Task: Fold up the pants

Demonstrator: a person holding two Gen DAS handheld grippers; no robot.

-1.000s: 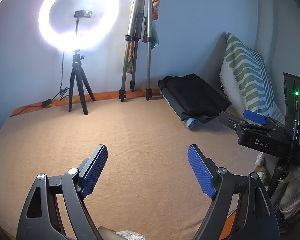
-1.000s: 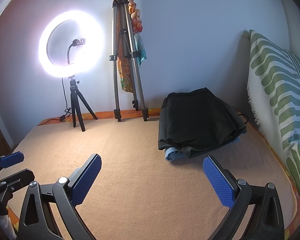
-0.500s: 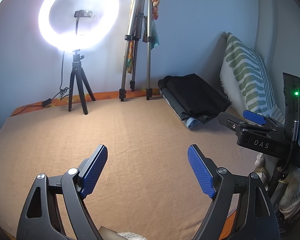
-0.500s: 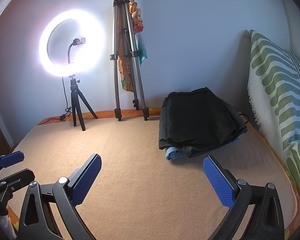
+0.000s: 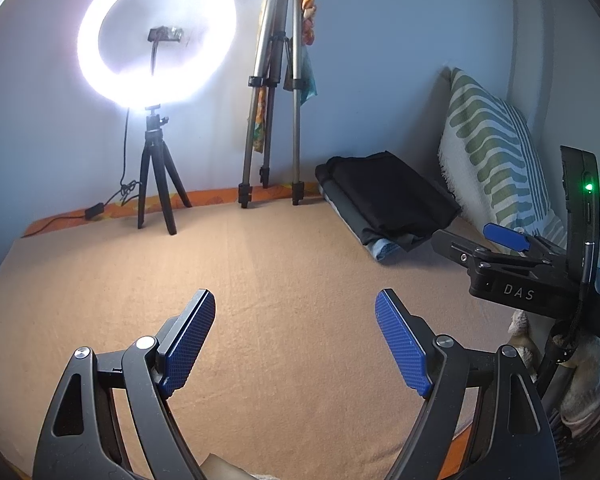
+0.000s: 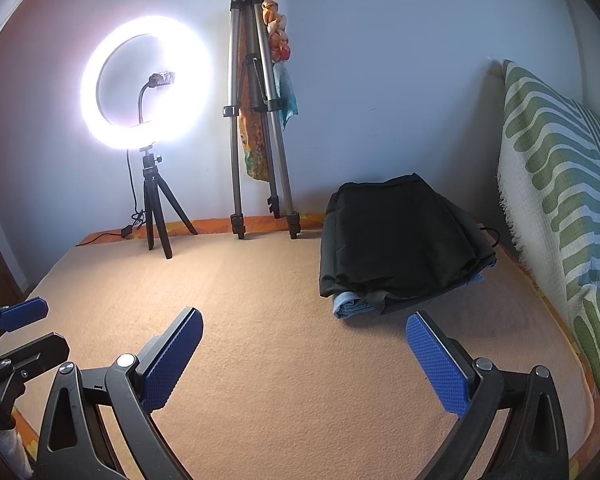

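A stack of folded pants, black ones (image 6: 400, 236) on top of light blue denim (image 6: 350, 304), lies at the back right of the tan blanket; it also shows in the left wrist view (image 5: 388, 196). My left gripper (image 5: 296, 340) is open and empty, low over the blanket's front. My right gripper (image 6: 304, 356) is open and empty, a short way in front of the stack. The right gripper shows side-on in the left wrist view (image 5: 504, 248), and the left gripper at the left edge of the right wrist view (image 6: 20, 332).
A lit ring light on a small black tripod (image 6: 148, 84) and a folded silver tripod (image 6: 256, 120) with scarves stand at the back wall. A green-striped white pillow (image 6: 560, 184) leans at the right. The tan blanket (image 6: 280, 300) spreads between them.
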